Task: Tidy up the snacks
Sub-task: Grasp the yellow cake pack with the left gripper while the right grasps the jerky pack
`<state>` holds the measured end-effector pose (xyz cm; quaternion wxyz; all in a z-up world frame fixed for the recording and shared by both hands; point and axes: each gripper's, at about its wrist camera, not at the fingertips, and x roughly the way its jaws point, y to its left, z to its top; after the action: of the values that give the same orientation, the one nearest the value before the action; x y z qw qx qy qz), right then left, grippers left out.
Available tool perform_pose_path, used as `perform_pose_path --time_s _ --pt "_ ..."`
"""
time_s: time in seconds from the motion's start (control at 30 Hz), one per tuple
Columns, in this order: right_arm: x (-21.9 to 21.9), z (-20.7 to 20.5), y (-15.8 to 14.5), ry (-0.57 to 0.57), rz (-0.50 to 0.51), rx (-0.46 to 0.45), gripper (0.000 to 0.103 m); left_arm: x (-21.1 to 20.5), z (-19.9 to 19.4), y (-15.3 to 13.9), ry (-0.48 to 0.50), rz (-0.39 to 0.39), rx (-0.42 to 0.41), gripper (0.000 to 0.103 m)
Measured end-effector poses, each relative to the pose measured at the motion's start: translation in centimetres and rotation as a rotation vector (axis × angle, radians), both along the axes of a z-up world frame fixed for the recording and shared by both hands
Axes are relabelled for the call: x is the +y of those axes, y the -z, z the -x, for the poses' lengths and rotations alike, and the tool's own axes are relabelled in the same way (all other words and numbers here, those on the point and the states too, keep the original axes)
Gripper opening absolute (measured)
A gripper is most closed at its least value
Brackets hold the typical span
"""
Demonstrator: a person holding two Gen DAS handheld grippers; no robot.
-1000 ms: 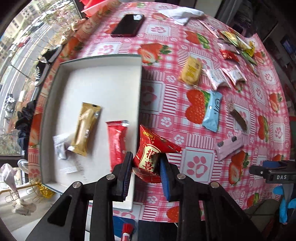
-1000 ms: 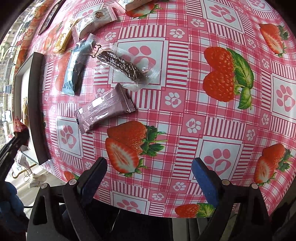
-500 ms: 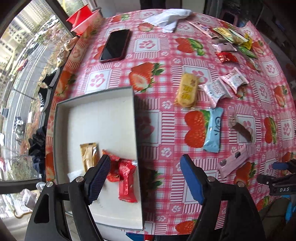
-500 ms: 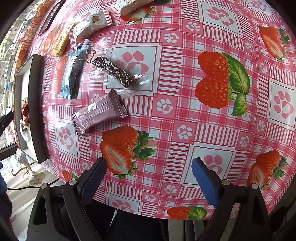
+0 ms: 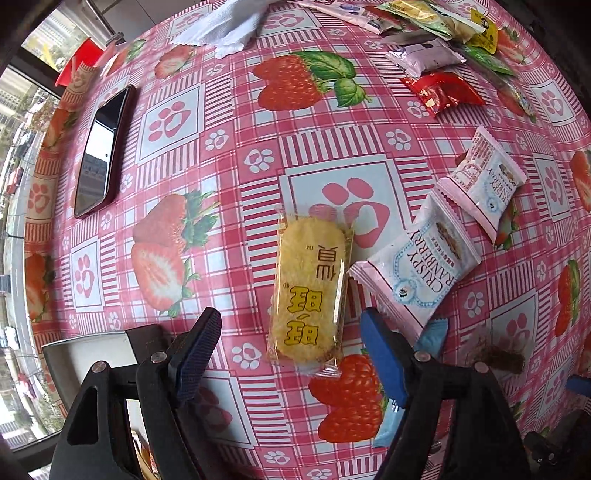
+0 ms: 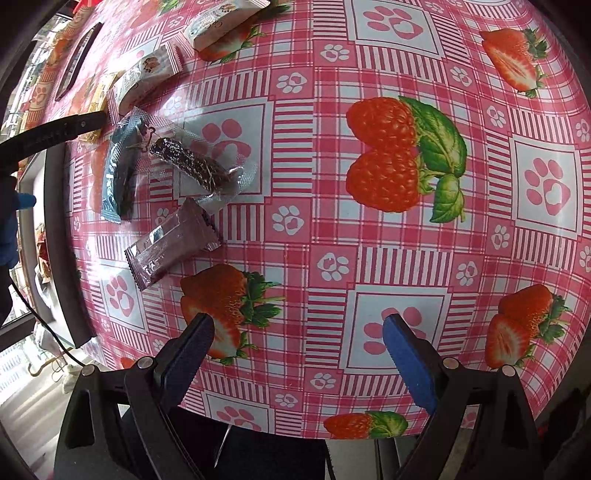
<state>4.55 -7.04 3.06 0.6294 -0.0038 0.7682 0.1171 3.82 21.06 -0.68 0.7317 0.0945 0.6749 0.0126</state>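
Observation:
In the left wrist view my left gripper (image 5: 291, 332) is open and points straight down over a yellow rice-cracker packet (image 5: 310, 291) lying on the strawberry tablecloth. The packet's near end lies between the fingers, which do not touch it. Two white cranberry packets (image 5: 417, 269) (image 5: 484, 184) lie to its right. A corner of the grey tray (image 5: 88, 354) shows at the lower left. My right gripper (image 6: 297, 328) is open over bare cloth near the table's front edge. A mauve packet (image 6: 170, 243), a chocolate bar in clear wrap (image 6: 192, 162) and a light blue packet (image 6: 118, 177) lie to its left.
A dark phone (image 5: 99, 155) lies at the left and a white cloth (image 5: 221, 26) at the far edge. A red packet (image 5: 443, 92) and several more snacks are piled at the far right. The tray's dark wall (image 6: 62, 258) runs along the left of the right wrist view.
My left gripper let go of the red packet over the tray, opened wide, and moved away from the tray and lower, to over the yellow cracker packet. The right gripper shifted only slightly.

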Motion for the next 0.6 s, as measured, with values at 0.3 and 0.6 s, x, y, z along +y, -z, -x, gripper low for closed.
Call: perform_pose_path --time_s 0.3,0.6 --pt "7.6 -5.1 -0.4 -0.229 0.068 -0.134 0.093 1.6 -1.5 1.0 -0.037 0.093 -0.007 0.088" --pt "12.1 -7.5 0.9 -0.326 0.100 -0.138 0.082 1.3 -1.4 -0.2 -0.026 0.111 -0.025 0.039"
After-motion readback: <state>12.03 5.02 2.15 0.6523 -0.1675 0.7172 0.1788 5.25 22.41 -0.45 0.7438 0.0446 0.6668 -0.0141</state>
